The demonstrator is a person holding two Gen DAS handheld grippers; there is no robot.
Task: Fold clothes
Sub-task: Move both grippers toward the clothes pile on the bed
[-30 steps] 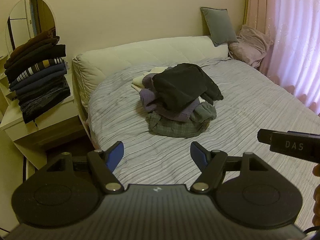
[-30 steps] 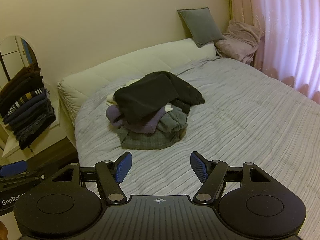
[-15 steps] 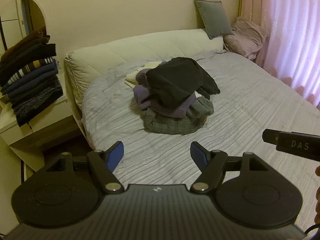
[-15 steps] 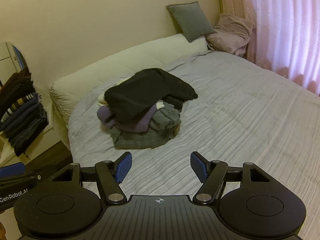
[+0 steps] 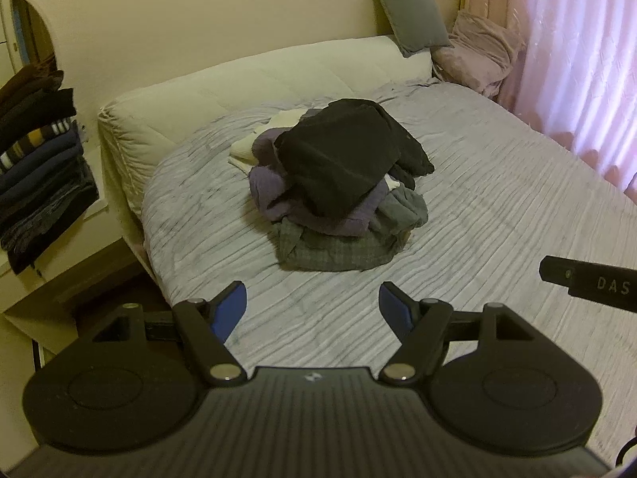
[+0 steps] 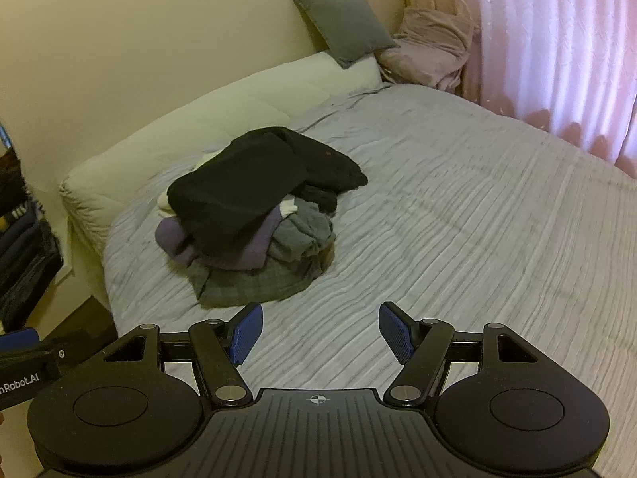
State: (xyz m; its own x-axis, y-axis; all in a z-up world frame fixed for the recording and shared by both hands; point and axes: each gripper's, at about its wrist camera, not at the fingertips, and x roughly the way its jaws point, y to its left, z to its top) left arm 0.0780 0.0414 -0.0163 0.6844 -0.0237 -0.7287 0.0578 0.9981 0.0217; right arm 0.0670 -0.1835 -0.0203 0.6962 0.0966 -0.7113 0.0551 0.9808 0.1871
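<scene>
Over the last second both cameras had drawn in toward the bed (image 5: 497,207), so that the heap of clothes (image 5: 338,191) filled more of each view, while the stack of folded clothes (image 5: 36,167) on the side table (image 5: 59,271) slid toward the left edge. The heap itself had not shifted: a black garment (image 5: 342,159) lay crumpled on top, a purple one (image 5: 270,187) and a grey one (image 5: 402,207) bulged beneath it, a grey checked garment (image 5: 330,251) spread at the bottom, and something cream-coloured (image 5: 247,147) peeked out behind. The left tongs (image 5: 312,304) hung over the striped bedcover just short of the heap, their blue pads (image 5: 229,306) well apart and holding nothing. The right tongs (image 6: 320,332) stood equally wide and empty, also over bare cover near the heap's checked edge. Each tool's tip showed at the side of the other's view. To my eye this looked like a reach for the next garment, most likely the black one on top, since the neat stack beside the bed and the loose heap together suggested a job partway through. The headboard (image 6: 223,107), grey cushion (image 6: 342,24) and pink curtain (image 6: 557,47) played no part.
</scene>
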